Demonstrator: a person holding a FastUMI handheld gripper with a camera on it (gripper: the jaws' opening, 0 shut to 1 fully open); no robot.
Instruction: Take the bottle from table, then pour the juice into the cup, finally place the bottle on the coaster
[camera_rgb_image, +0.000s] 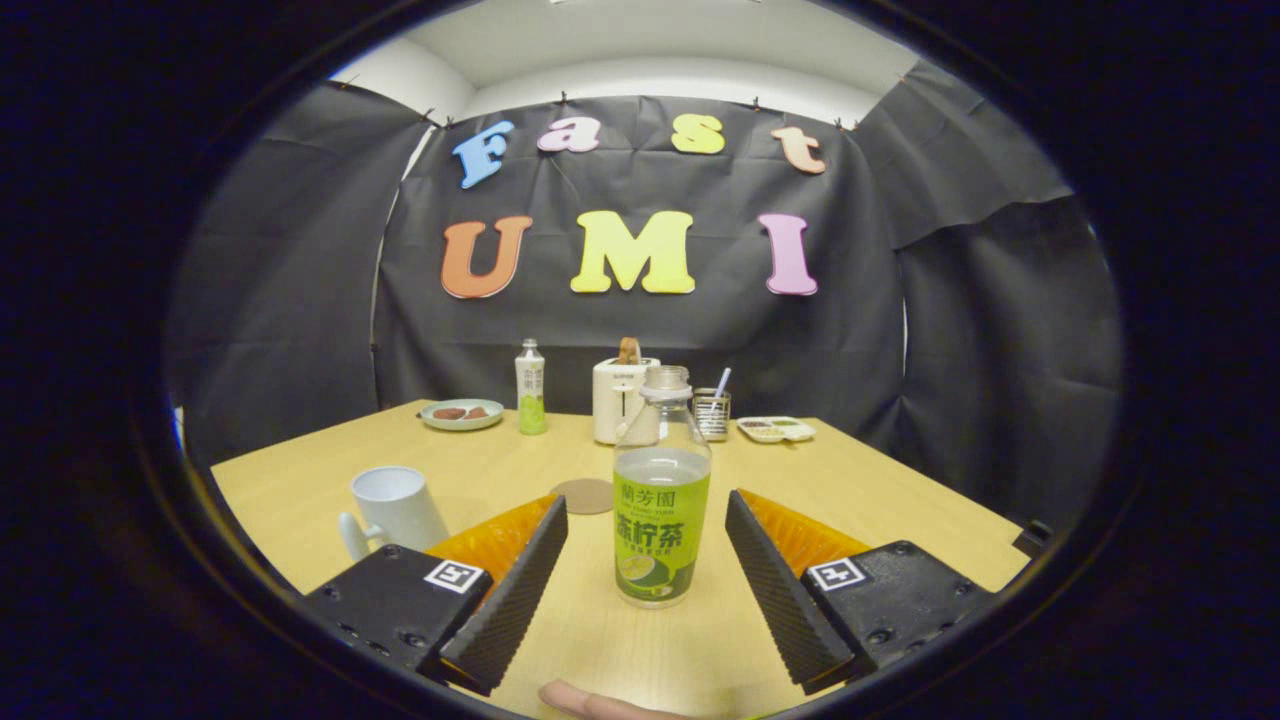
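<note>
The bottle (661, 490) stands upright on the bench (880, 490), uncapped and part full, between the two spread fingers (510, 590) of the tongs (645, 520), which touch neither of its sides. Left of the bottle sits a white cup (397, 508); just behind the bottle and slightly left lies a round coaster (585, 495). Well beyond the bottle, at the bench's back edge, stand a second bottle (530, 387), a plate (461, 414), a toaster (622, 400) and a tray (775, 429).

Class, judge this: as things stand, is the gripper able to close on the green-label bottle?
Probably yes: the bottle stands upright between the open gripper fingers, untouched, with nothing between either finger and it.
</note>
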